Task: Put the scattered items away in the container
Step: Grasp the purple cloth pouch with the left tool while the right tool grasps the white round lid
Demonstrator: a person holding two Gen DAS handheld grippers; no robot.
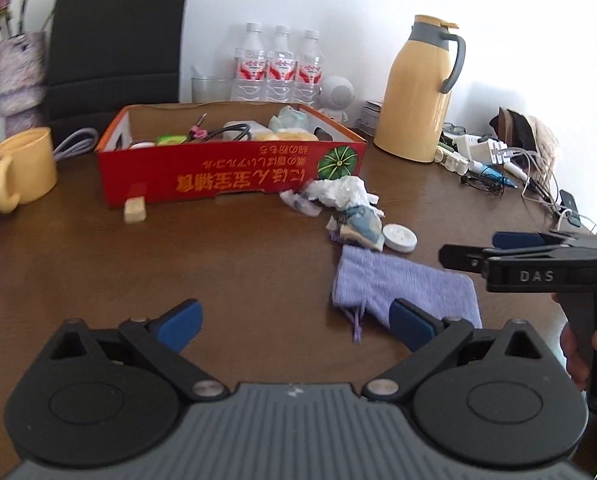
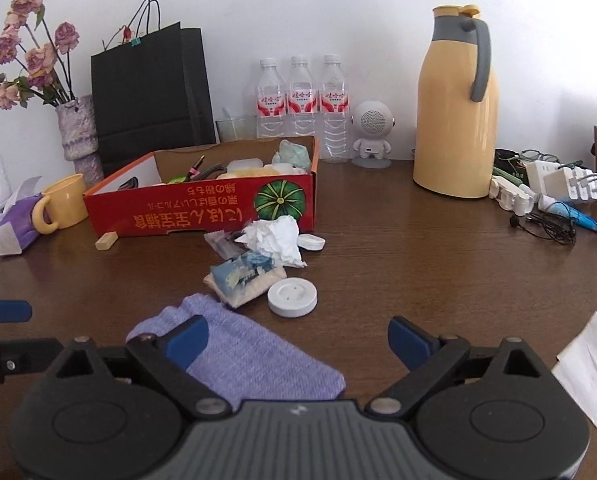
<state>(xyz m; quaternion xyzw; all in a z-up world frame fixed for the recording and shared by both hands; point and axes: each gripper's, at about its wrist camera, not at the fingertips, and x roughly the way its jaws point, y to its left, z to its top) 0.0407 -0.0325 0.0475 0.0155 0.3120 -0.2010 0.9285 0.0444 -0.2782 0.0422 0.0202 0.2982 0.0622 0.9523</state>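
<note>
A red cardboard box (image 1: 234,172) (image 2: 202,208) holding several small items stands mid-table. In front of it lie a crumpled white tissue (image 1: 338,192) (image 2: 276,236), a blue and white wrapper (image 1: 360,228) (image 2: 242,276), a white round disc (image 1: 399,238) (image 2: 292,298), a purple knit pouch (image 1: 398,280) (image 2: 250,344) and a beige block (image 1: 134,210) (image 2: 106,240). My left gripper (image 1: 296,324) is open above bare table, left of the pouch. My right gripper (image 2: 298,340) (image 1: 470,248) is open, its left finger over the pouch.
A yellow mug (image 1: 24,168) and tissue pack (image 2: 12,224) sit left of the box. Behind are a black bag (image 2: 150,96), water bottles (image 2: 300,100) and a vase (image 2: 78,136). A yellow jug (image 2: 454,120), chargers and cables (image 2: 554,200) and white paper (image 2: 594,372) sit to the right.
</note>
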